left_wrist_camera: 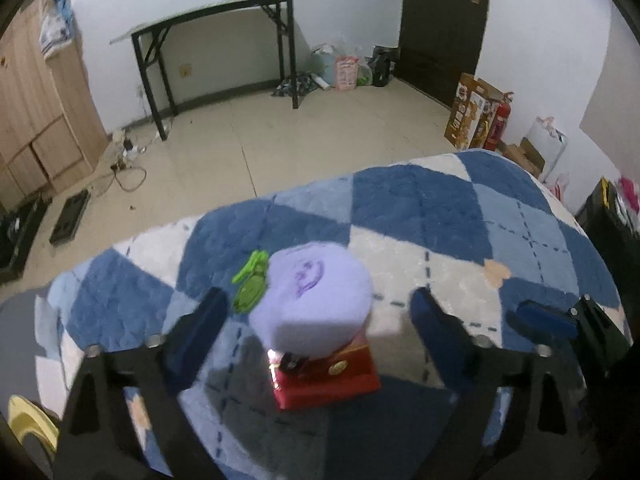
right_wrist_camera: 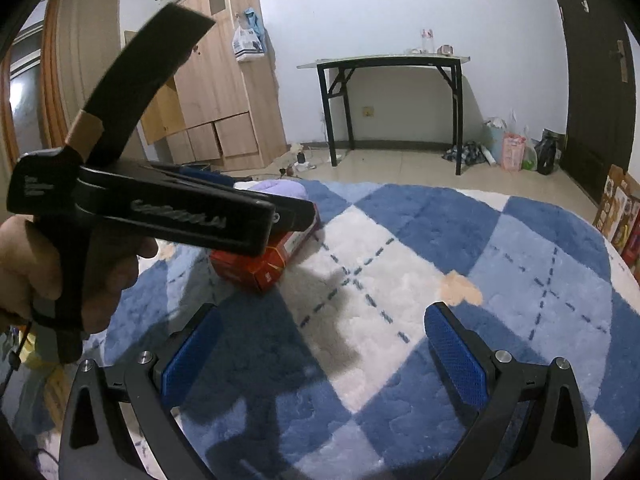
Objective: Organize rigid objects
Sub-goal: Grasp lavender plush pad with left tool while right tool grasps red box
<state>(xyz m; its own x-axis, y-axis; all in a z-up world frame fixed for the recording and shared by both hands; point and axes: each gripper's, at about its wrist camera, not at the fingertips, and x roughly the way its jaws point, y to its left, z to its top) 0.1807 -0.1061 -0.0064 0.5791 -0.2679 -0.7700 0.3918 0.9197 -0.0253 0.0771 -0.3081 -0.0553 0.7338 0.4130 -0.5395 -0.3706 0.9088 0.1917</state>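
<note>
both jaws wide open, nothing btwn them. our left gripper (left_wrist_camera: 316, 320) sits right over the purple plush block (left_wrist_camera: 316, 300) stacked on the red box (left_wrist_camera: 332, 384), on the checked rug (left_wrist_camera: 500, 240); stack is dead centre, just ahead. right gripper (right_wrist_camera: 324, 344) is off to the side, stack to its front-left, so left is nearer. green toy (left_wrist_camera: 251, 284) touches the block's left.

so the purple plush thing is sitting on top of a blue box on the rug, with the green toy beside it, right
Not quite: the box is red, not blue, as the left wrist view shows. The rest holds: the purple plush sits on top of it on the rug, with the green toy beside it.
</note>
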